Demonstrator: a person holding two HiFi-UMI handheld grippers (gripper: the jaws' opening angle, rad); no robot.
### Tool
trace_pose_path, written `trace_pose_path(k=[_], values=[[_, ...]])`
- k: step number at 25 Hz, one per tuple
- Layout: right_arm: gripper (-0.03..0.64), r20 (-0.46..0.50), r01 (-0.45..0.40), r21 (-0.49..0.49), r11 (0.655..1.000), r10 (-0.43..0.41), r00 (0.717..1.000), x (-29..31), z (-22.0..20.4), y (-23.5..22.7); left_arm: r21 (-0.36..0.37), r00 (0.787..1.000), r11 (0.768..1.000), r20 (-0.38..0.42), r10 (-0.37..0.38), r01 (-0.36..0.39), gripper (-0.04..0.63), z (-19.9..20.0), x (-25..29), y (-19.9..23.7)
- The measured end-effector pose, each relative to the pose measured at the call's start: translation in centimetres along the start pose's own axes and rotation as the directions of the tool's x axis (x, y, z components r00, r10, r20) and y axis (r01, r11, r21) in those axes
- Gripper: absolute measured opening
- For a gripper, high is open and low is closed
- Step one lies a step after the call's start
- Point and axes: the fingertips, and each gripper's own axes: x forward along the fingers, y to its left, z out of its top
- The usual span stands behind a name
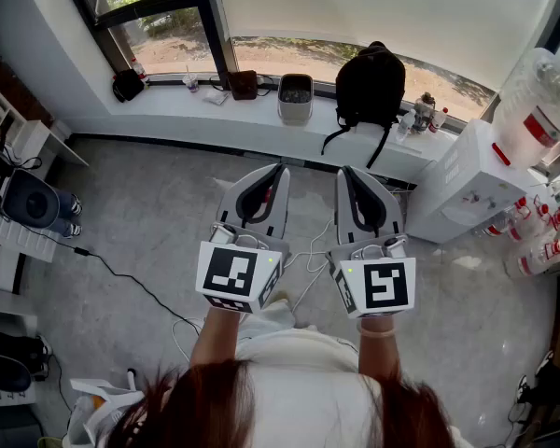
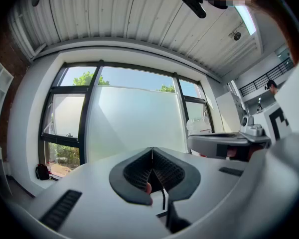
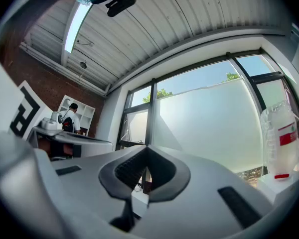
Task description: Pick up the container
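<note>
In the head view, the left tongs (image 1: 278,169) and right tongs (image 1: 345,171) are hanging closed and empty over a grey speckled floor (image 1: 149,231). Well beyond them, a grey open-topped container (image 1: 296,99) is standing upright, mouth up, on the white windowsill (image 1: 168,101) near a black backpack (image 1: 370,87). In the left gripper view, the left tongs (image 2: 152,150) are pressing together before a frosted window (image 2: 129,123). In the right gripper view, the right tongs (image 3: 146,148) are meeting likewise.
</note>
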Motion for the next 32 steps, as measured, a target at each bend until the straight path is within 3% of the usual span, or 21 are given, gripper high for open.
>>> trace_pose_path(k=[5, 11, 20, 32], values=[[0.024, 0.012, 0.013, 0.011, 1.0, -0.013, 1.0, 2.6, -0.3, 1.3, 0.003, 1.0, 1.0, -0.014, -0.016, 0.016, 0.015, -0.6, 0.7, 2.9], [0.025, 0.044, 0.04, 0.096, 0.995, -0.045, 0.998, 4.9, 0.3, 2.4, -0.004, 0.999, 0.999, -0.012, -0.033, 0.033, 0.017, -0.8, 0.9, 6.5], [0.024, 0.001, 0.054, 0.085, 0.995, -0.054, 0.999, 7.7, -1.0, 4.9, -0.024, 1.0, 1.0, -0.019, -0.012, 0.011, 0.017, -2.1, 0.4, 11.4], [0.023, -0.015, 0.039, 0.091, 0.995, -0.038, 0.999, 11.6, -2.4, 5.3, -0.043, 0.999, 0.999, -0.054, -0.002, 0.0, 0.017, -4.1, 2.8, 14.4]])
